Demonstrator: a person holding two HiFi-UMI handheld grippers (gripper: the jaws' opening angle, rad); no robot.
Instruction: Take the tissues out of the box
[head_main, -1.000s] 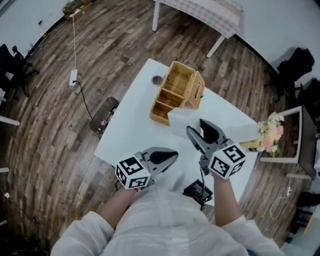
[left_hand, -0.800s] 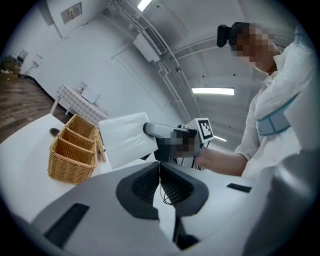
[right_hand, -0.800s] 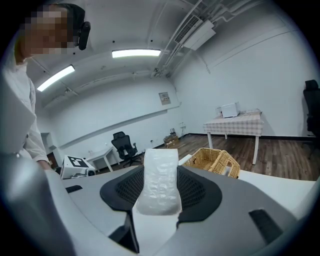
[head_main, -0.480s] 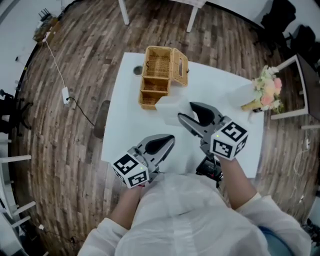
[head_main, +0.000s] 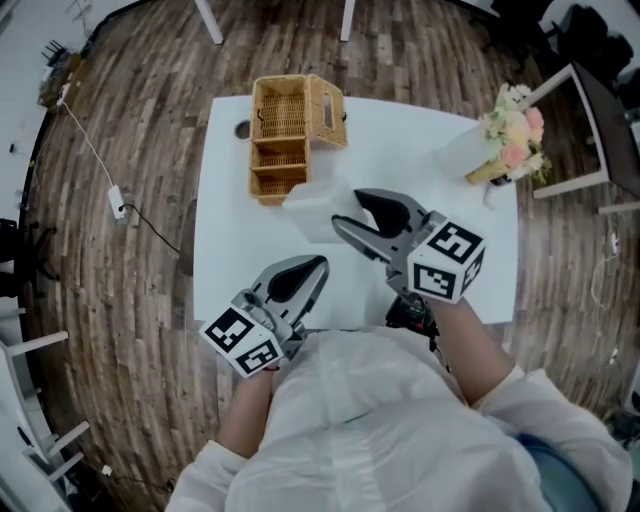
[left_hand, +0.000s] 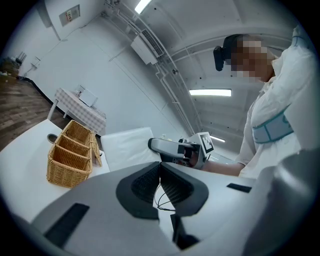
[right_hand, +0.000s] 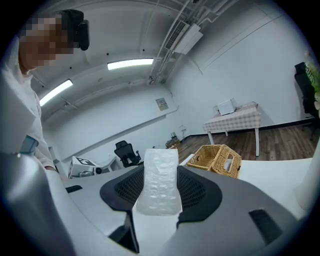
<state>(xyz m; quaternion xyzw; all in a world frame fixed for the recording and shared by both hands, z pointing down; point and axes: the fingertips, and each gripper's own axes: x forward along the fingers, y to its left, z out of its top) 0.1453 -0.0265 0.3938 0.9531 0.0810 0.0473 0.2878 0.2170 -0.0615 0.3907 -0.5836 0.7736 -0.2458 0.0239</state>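
Observation:
An open wicker box (head_main: 283, 135) stands at the far left of the white table (head_main: 440, 215); it also shows in the left gripper view as the box (left_hand: 70, 155) and in the right gripper view as the box (right_hand: 217, 157). A white plastic-wrapped tissue pack (head_main: 315, 208) is just in front of the box, outside it. My right gripper (head_main: 350, 210) is shut on the pack (right_hand: 159, 185), which sticks up between its jaws. The left gripper (head_main: 318, 264) hovers over the table's near edge, shut and empty, its pads (left_hand: 150, 182) meeting. From the left gripper view I see the pack (left_hand: 127, 147) and the right gripper (left_hand: 172, 149).
A bunch of pink and white flowers (head_main: 512, 140) lies at the table's far right corner. A small dark round thing (head_main: 243, 130) sits left of the box. A black device (head_main: 410, 315) lies under my right wrist. Chairs and wooden floor (head_main: 120, 120) surround the table.
The head view has swung, so the table and box sit more to the left and upright in the picture. Both grippers keep about the same places relative to the box; the grip is unchanged.

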